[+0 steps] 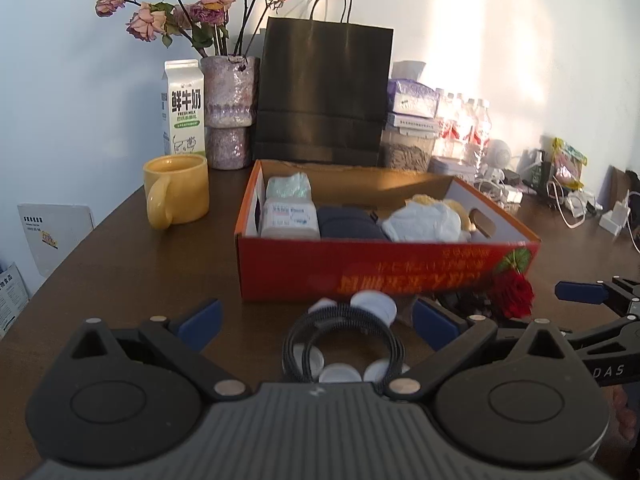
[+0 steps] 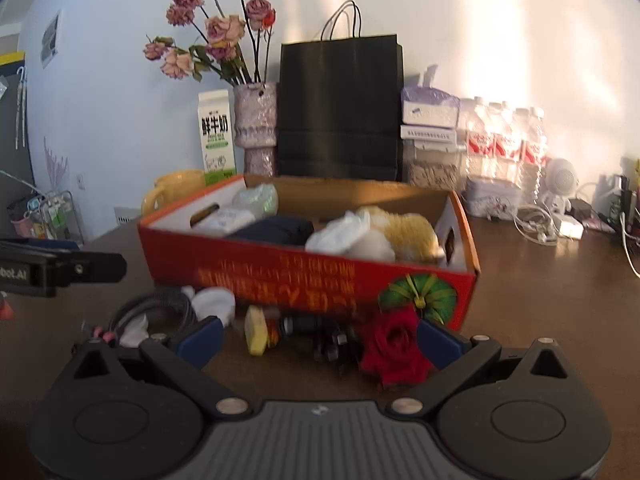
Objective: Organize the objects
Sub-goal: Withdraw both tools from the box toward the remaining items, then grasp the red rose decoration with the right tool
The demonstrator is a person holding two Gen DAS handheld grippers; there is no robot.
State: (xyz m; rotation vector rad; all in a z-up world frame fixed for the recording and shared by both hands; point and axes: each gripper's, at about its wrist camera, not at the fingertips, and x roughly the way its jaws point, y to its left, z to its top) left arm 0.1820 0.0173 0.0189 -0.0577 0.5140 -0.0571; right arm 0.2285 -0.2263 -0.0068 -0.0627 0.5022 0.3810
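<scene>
An open red cardboard box (image 1: 380, 270) (image 2: 304, 276) sits on the brown table, holding a white bottle (image 1: 290, 218), a navy cloth (image 1: 348, 222), a white cloth (image 1: 424, 222) and a yellow plush (image 2: 404, 232). In front of it lie a coiled black cable (image 1: 344, 344) with white caps (image 1: 374, 304), a red rose (image 2: 394, 346) (image 1: 514, 294), a yellow block (image 2: 256, 330) and small black parts (image 2: 324, 336). My left gripper (image 1: 318, 325) is open over the cable, holding nothing. My right gripper (image 2: 320, 340) is open around the rose and black parts, holding nothing.
Behind the box stand a yellow mug (image 1: 178, 190), a milk carton (image 1: 184, 108), a vase of dried roses (image 1: 230, 112), a black paper bag (image 1: 324, 92), tissue packs and water bottles (image 2: 504, 140). Chargers and cables (image 2: 548, 224) clutter the back right.
</scene>
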